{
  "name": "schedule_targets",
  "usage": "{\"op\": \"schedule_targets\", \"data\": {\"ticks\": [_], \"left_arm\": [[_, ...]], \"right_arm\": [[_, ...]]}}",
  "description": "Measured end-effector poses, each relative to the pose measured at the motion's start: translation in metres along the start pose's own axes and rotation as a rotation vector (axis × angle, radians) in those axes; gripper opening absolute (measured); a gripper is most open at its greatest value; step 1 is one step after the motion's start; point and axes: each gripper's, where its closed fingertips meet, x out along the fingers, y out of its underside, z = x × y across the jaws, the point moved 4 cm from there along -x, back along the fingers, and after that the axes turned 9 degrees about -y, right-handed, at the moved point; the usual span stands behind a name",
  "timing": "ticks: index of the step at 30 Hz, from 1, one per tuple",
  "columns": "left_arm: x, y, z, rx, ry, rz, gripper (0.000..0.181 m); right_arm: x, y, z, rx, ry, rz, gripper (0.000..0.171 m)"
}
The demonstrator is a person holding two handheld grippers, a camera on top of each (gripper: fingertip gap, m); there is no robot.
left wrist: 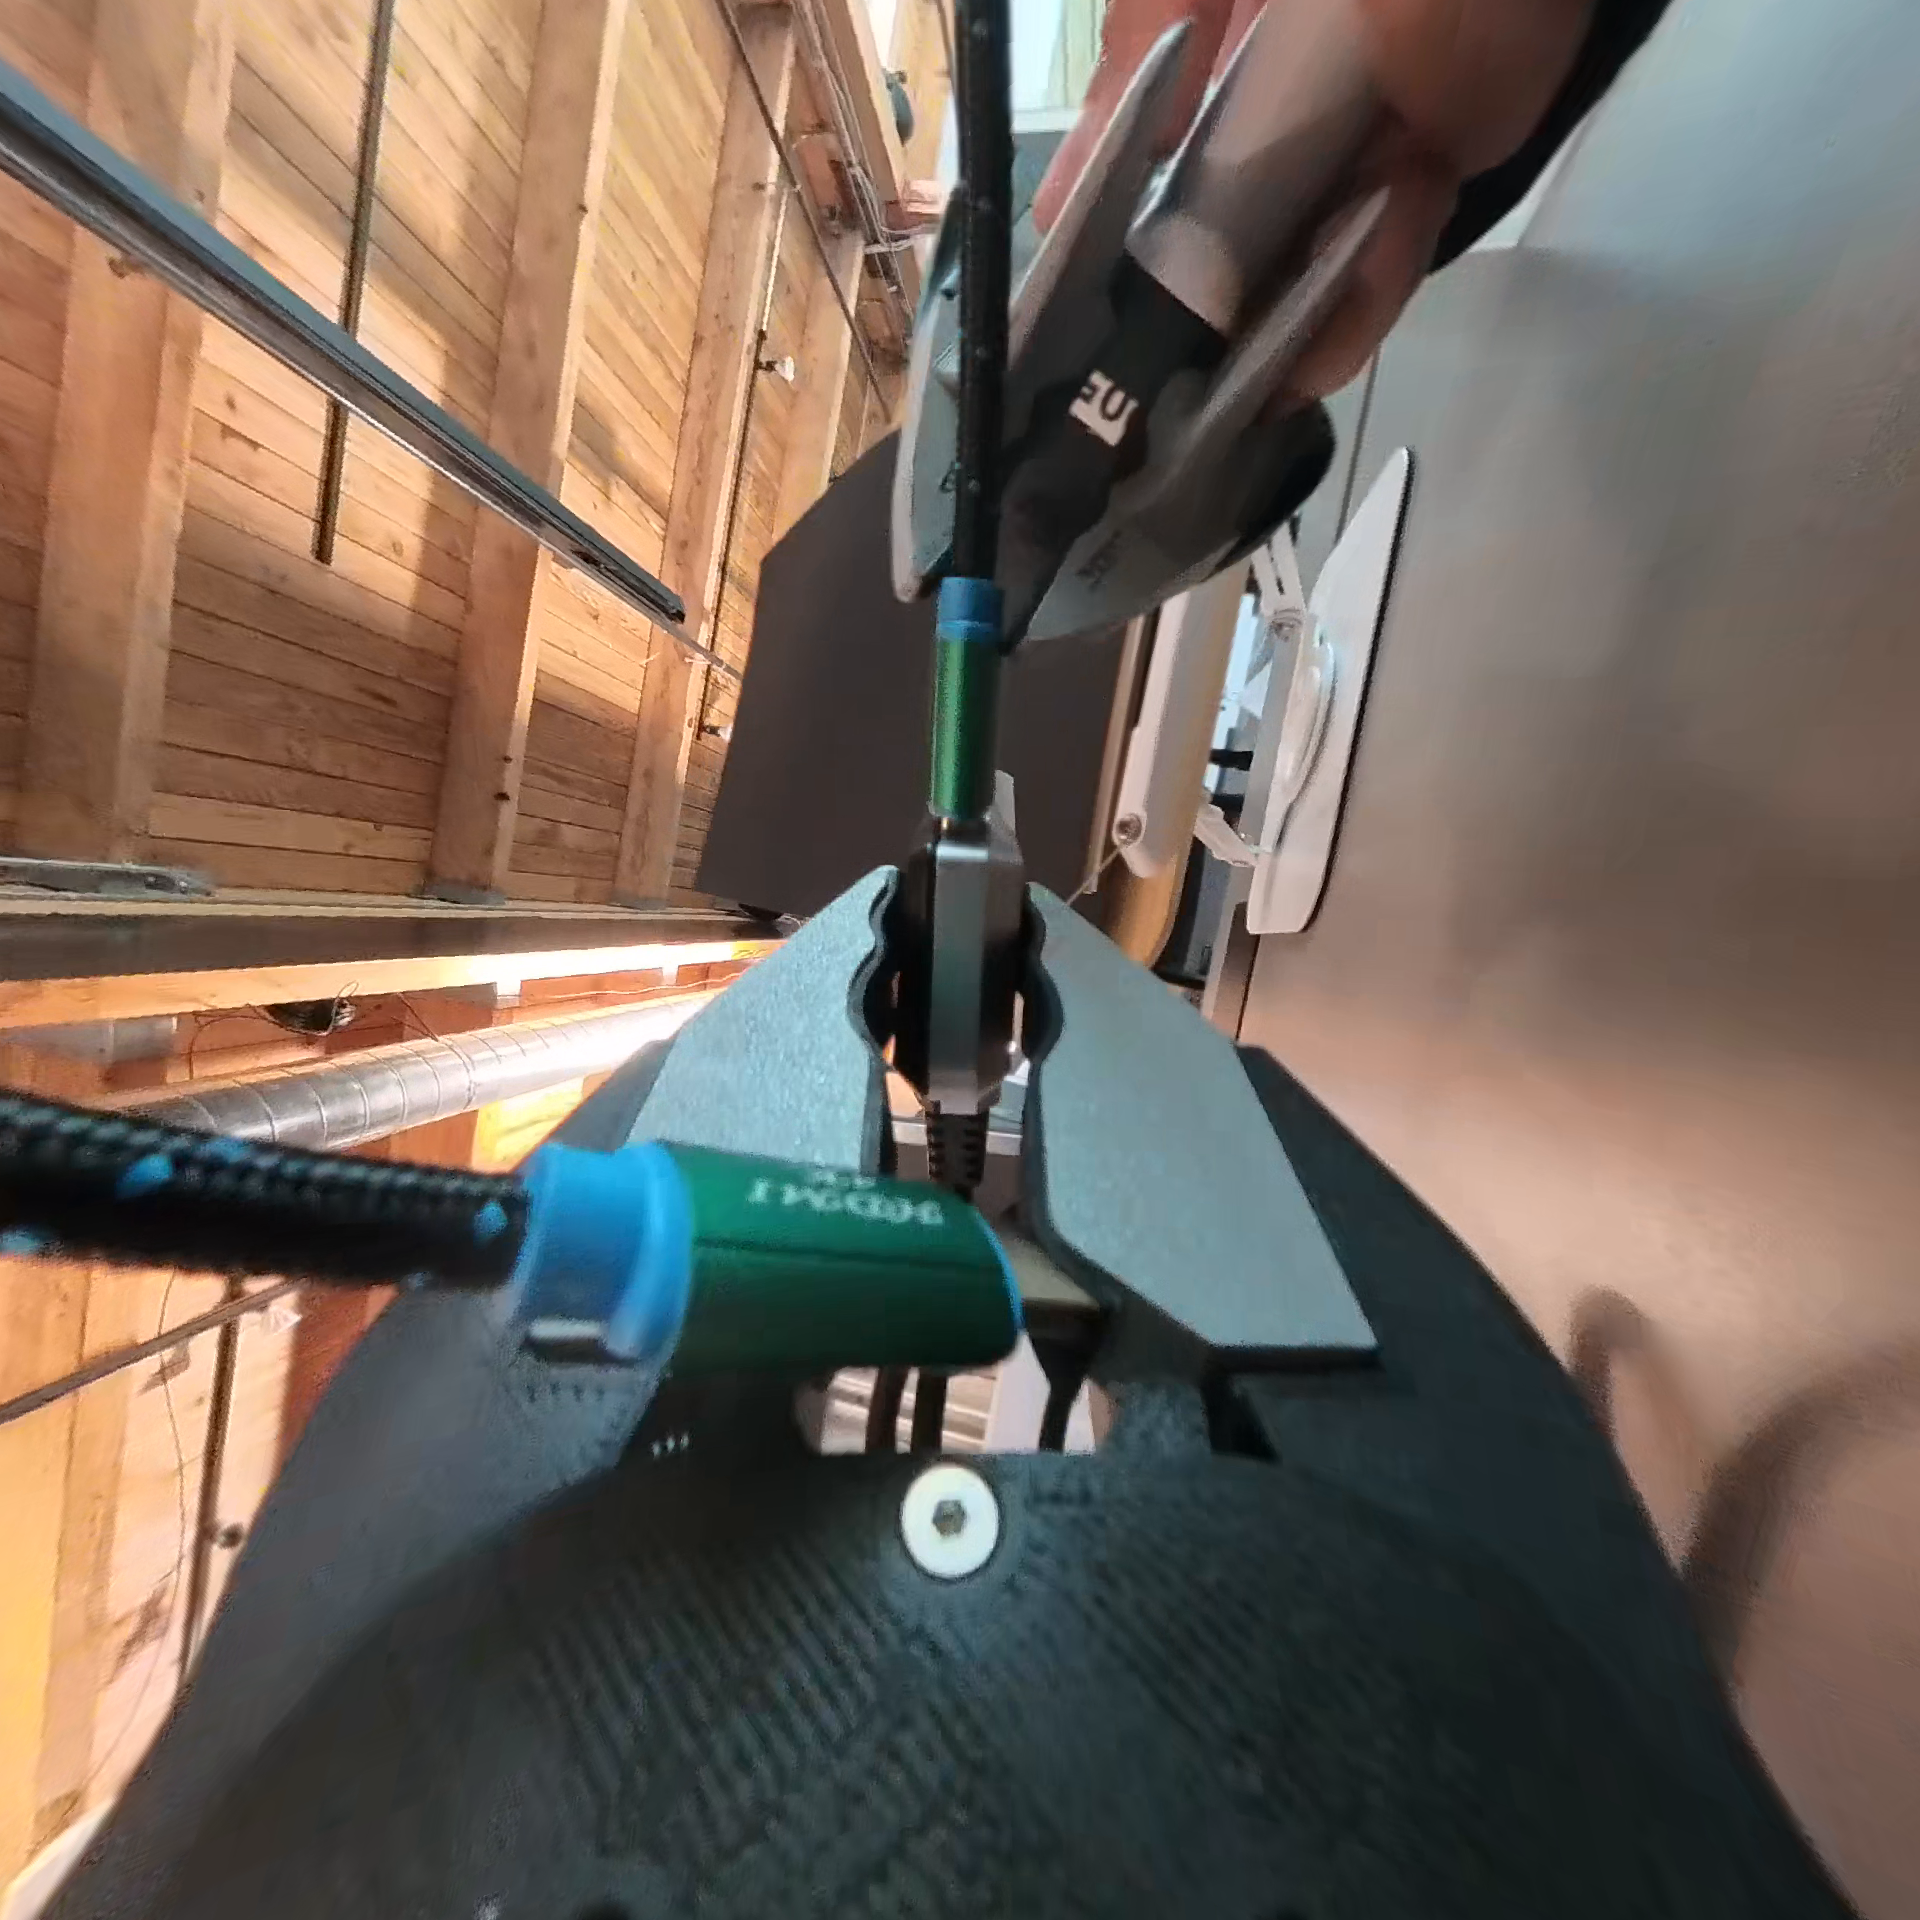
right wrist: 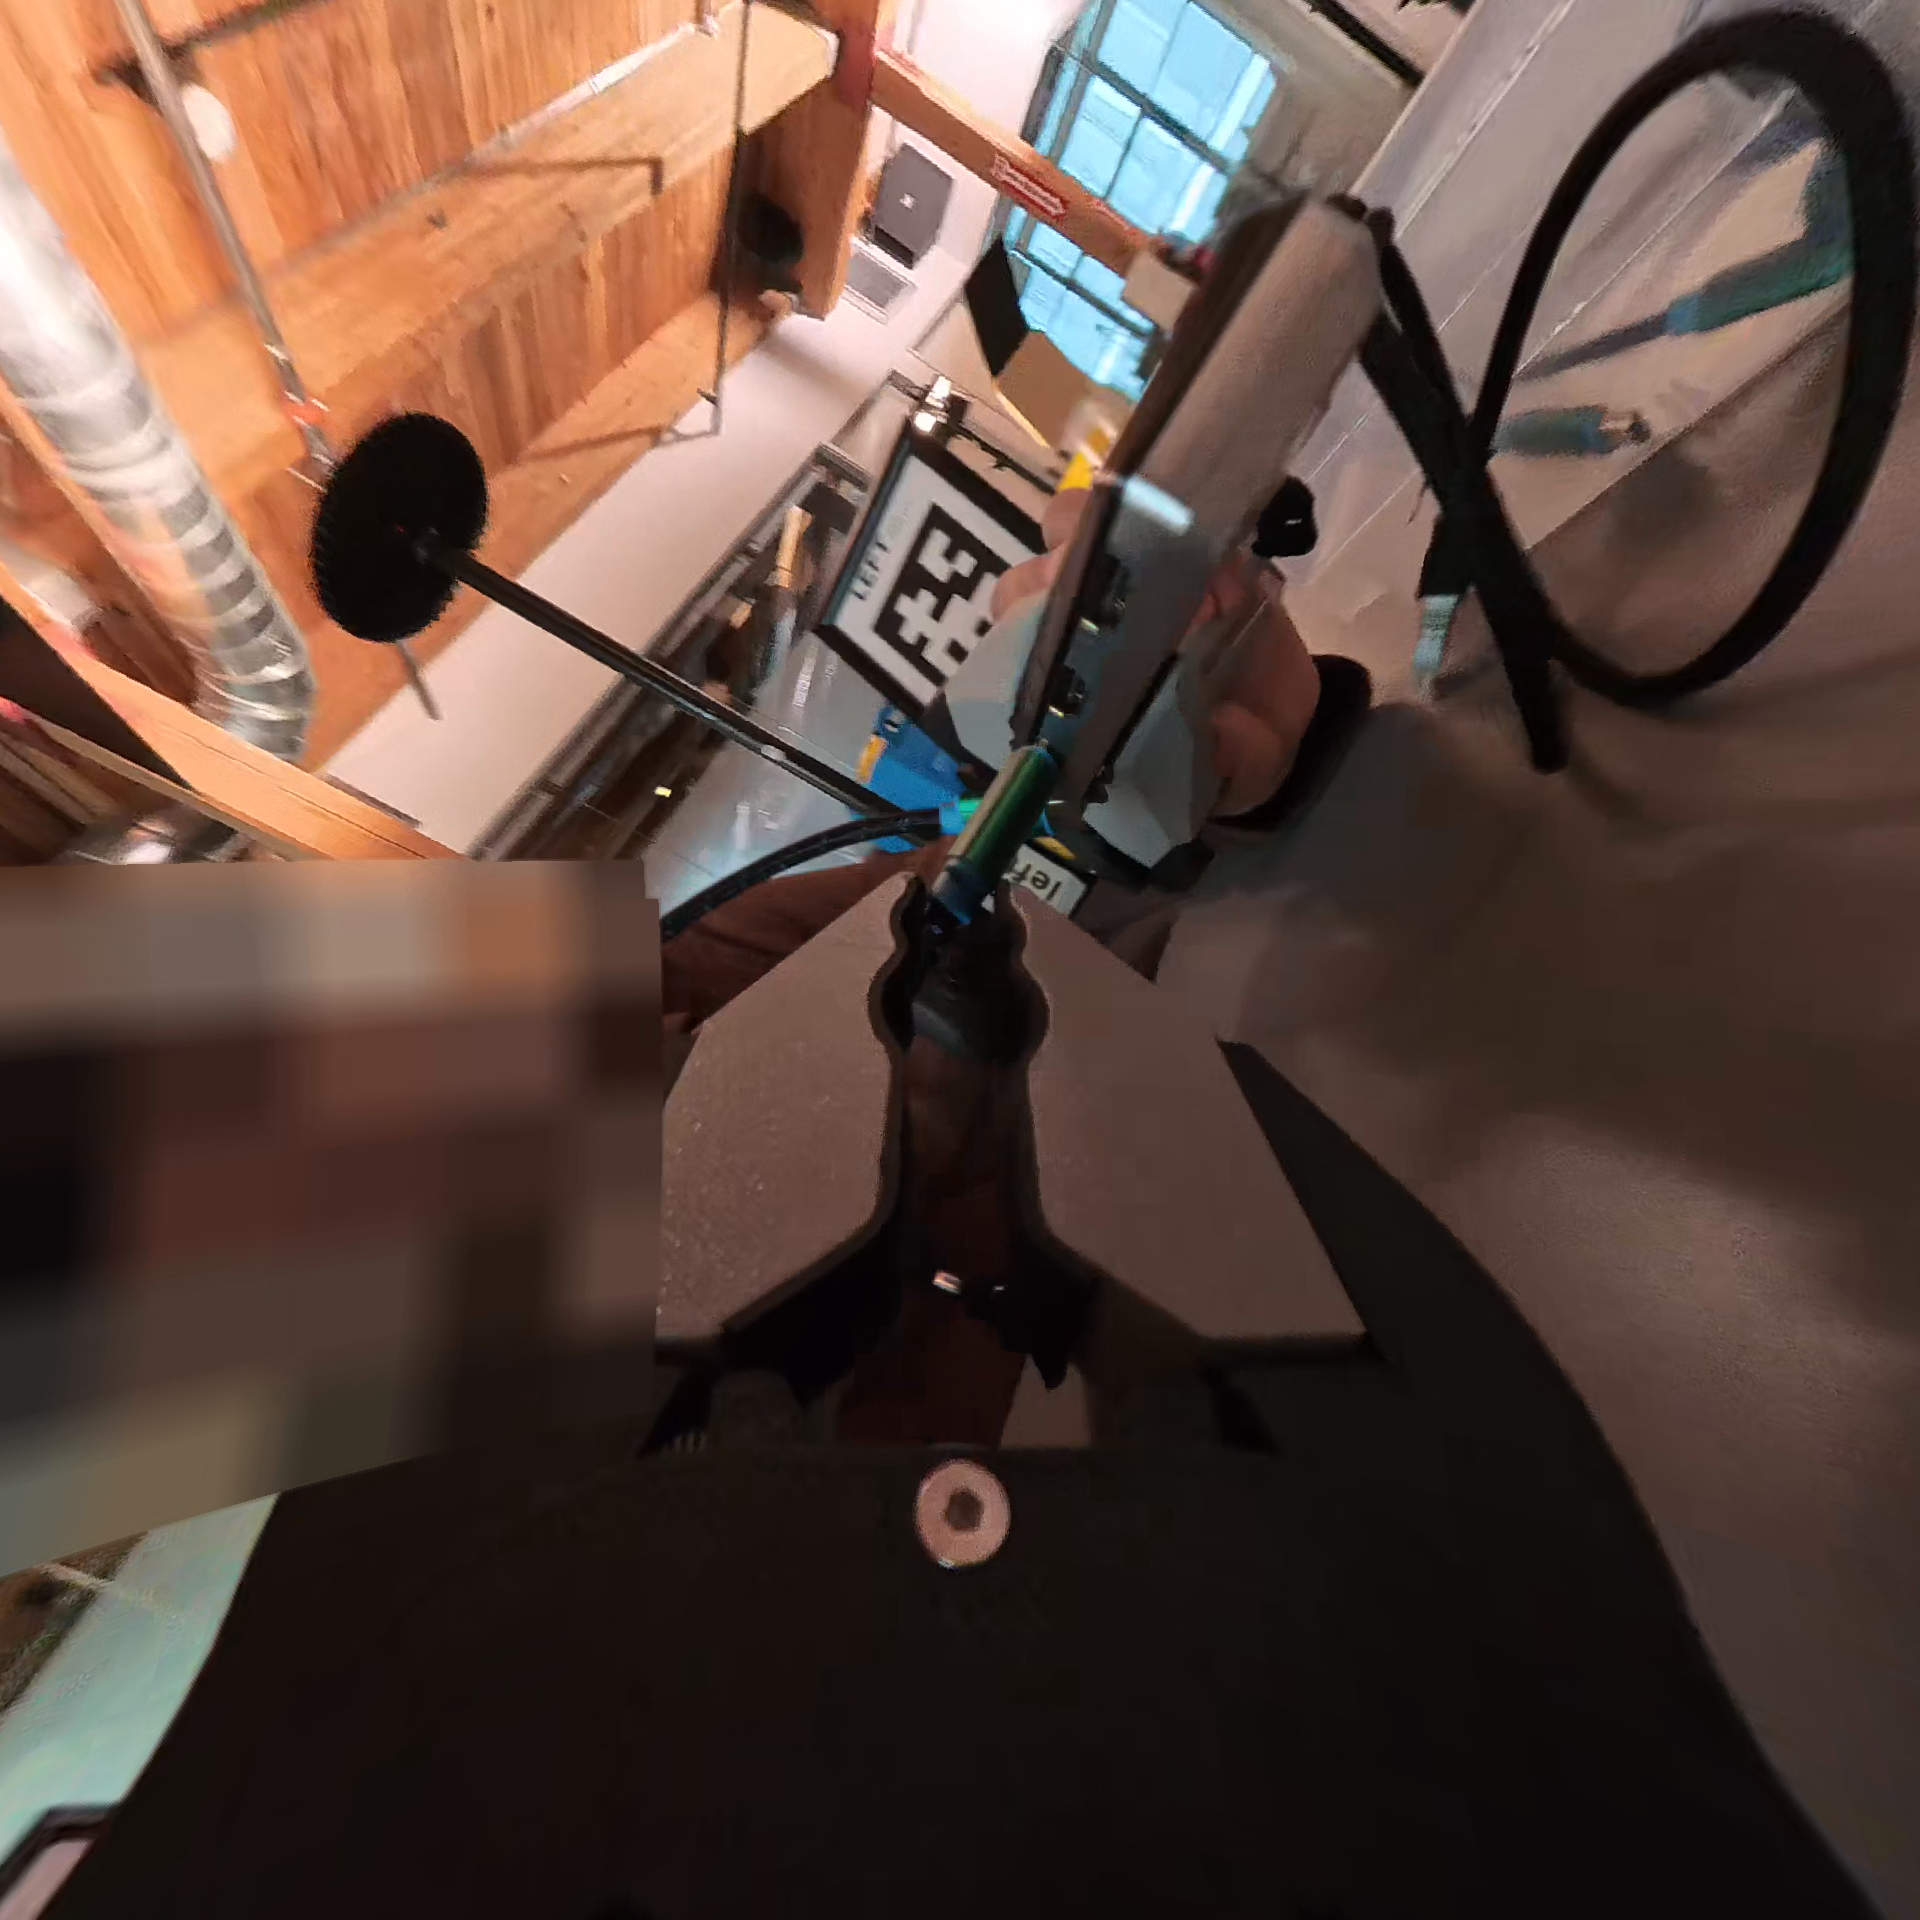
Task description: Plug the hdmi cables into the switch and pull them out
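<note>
In the left wrist view my left gripper is shut on the thin edge of a grey metal HDMI switch. A green HDMI plug with a blue collar sits in the switch's far end, its black cable running up. My right gripper closes around that cable just behind the collar. In the right wrist view my right gripper is shut on the blue collar end of the green plug, which meets the switch. A second green plug on a braided cable lies across my left finger.
A looped black cable and more green plugs lie on the grey table at the right. A black rod with a round disc crosses the left. A hand holds the right gripper. A mosaic patch covers the left middle.
</note>
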Motion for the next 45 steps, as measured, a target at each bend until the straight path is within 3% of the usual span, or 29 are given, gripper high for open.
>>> {"op": "schedule_targets", "data": {"ticks": [1, 4, 9, 13, 14, 17, 19, 22, 26, 27, 32, 34, 37, 39, 45], "left_arm": [[-0.001, -0.001, 0.000, -0.011, 0.000, -0.003, 0.018], [-0.001, -0.001, 0.000, -0.103, 0.032, -0.009, 0.018], [-0.007, -0.005, -0.003, -0.365, 0.164, -0.068, 0.019], [-0.011, -0.011, -0.008, -0.596, 0.318, -0.119, 0.018], [-0.012, -0.011, -0.007, -0.649, 0.339, -0.129, 0.019], [-0.011, -0.005, 0.000, -0.748, 0.341, -0.136, 0.019], [-0.011, -0.003, 0.002, -0.816, 0.367, -0.161, 0.019], [-0.012, -0.003, 0.007, -0.892, 0.383, -0.190, 0.018], [-0.014, -0.007, 0.010, -0.974, 0.429, -0.230, 0.018], [-0.015, -0.009, 0.011, -0.985, 0.440, -0.243, 0.018], [-0.018, -0.016, 0.011, -0.995, 0.469, -0.268, 0.018], [-0.018, -0.017, 0.008, -0.989, 0.483, -0.269, 0.019], [-0.014, -0.015, 0.008, -0.993, 0.426, -0.237, 0.024], [-0.009, -0.005, 0.018, -1.015, 0.262, -0.171, 0.040], [-0.003, 0.033, 0.035, -1.052, 0.055, 0.029, 0.039]], "right_arm": [[0.001, 0.000, 0.002, -0.035, 0.037, 0.015, 0.010], [0.000, -0.005, 0.010, -0.182, 0.150, 0.039, 0.010], [-0.024, -0.032, 0.047, -0.485, 0.216, -0.149, 0.029], [-0.030, -0.030, 0.058, -0.656, 0.324, -0.099, 0.000], [-0.027, -0.027, 0.058, -0.685, 0.343, -0.066, 0.000], [-0.017, -0.024, 0.062, -0.810, 0.416, 0.000, 0.027], [-0.013, -0.023, 0.062, -0.888, 0.483, 0.014, 0.028], [-0.008, -0.019, 0.053, -1.027, 0.592, 0.044, 0.055], [-0.001, -0.008, 0.031, -1.209, 0.774, 0.149, 0.053], [0.001, -0.007, 0.027, -1.250, 0.814, 0.173, 0.043], [0.015, 0.008, 0.015, -1.272, 0.780, 0.305, 0.036], [0.013, 0.009, 0.006, -1.254, 0.842, 0.365, 0.024], [0.009, 0.006, 0.006, -1.256, 0.900, 0.425, 0.022], [0.002, -0.001, 0.012, -1.267, 0.964, 0.398, 0.021], [-0.044, -0.024, 0.036, -1.349, 1.309, 0.246, 0.019]]}}
